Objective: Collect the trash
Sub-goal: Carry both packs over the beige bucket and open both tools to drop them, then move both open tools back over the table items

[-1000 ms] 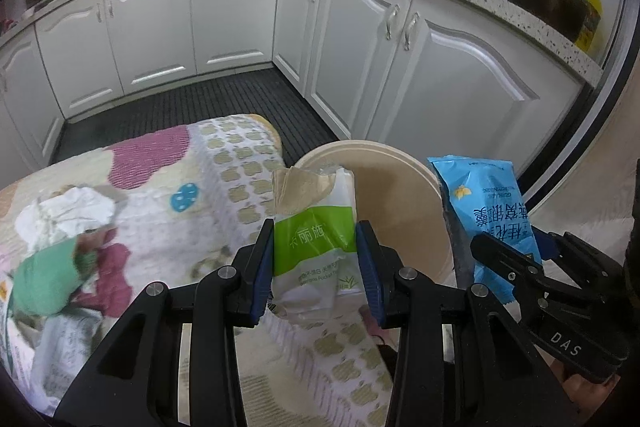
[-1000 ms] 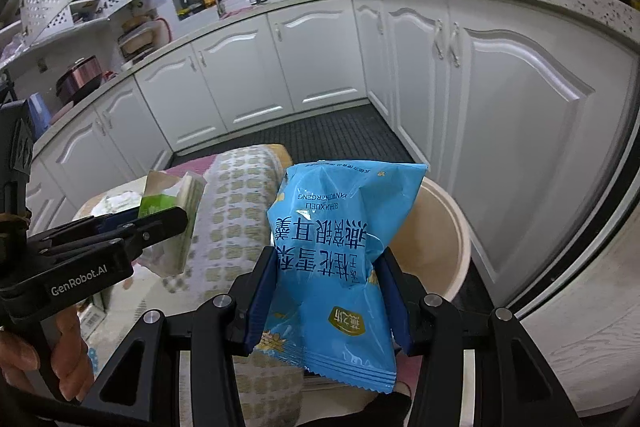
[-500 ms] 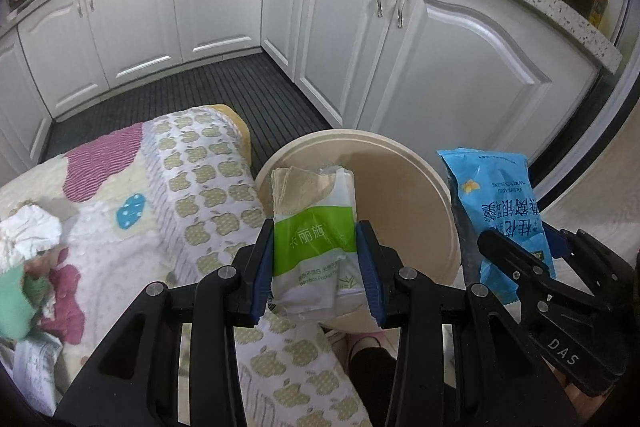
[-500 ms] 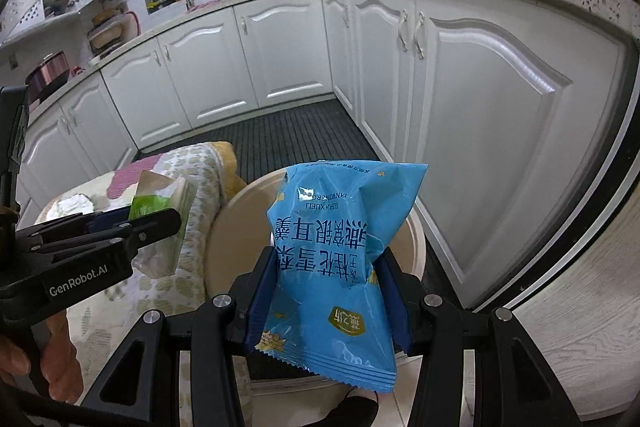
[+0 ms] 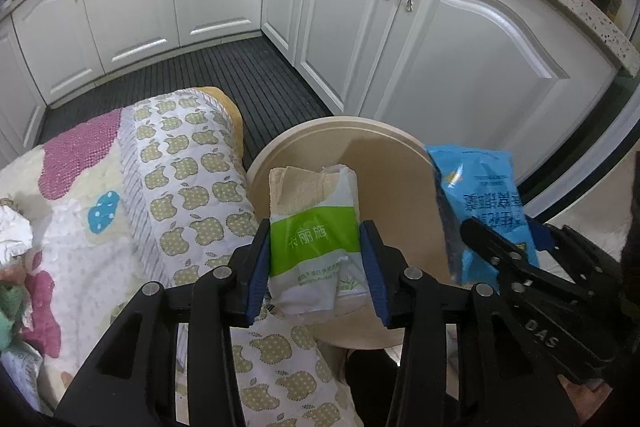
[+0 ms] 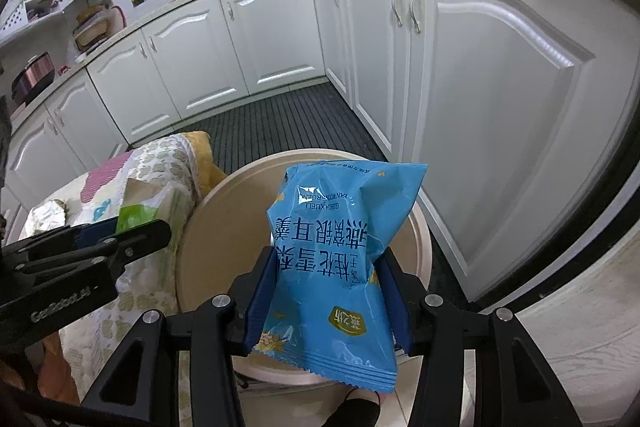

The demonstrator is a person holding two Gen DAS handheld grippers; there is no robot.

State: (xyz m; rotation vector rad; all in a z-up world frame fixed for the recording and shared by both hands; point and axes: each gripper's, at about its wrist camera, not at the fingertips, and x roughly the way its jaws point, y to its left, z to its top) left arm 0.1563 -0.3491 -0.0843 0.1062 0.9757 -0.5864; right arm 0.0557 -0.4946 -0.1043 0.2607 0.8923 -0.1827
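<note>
My left gripper (image 5: 316, 255) is shut on a white and green tissue pack (image 5: 314, 247) and holds it over the near left rim of a round beige bin (image 5: 392, 163). My right gripper (image 6: 326, 287) is shut on a blue snack bag (image 6: 340, 251) and holds it above the same bin (image 6: 224, 227). In the left wrist view the blue bag (image 5: 480, 203) and right gripper (image 5: 516, 255) show at the right. In the right wrist view the tissue pack (image 6: 148, 203) and left gripper (image 6: 120, 239) show at the left.
A table with an apple-print cloth (image 5: 180, 187) stands left of the bin, with crumpled paper (image 5: 12, 231) on it. White kitchen cabinets (image 5: 460, 67) curve round behind, above a dark ribbed floor mat (image 5: 220, 71).
Both grippers have moved right and forward from the table to above the bin, each still holding its item. The bin now sits under both.
</note>
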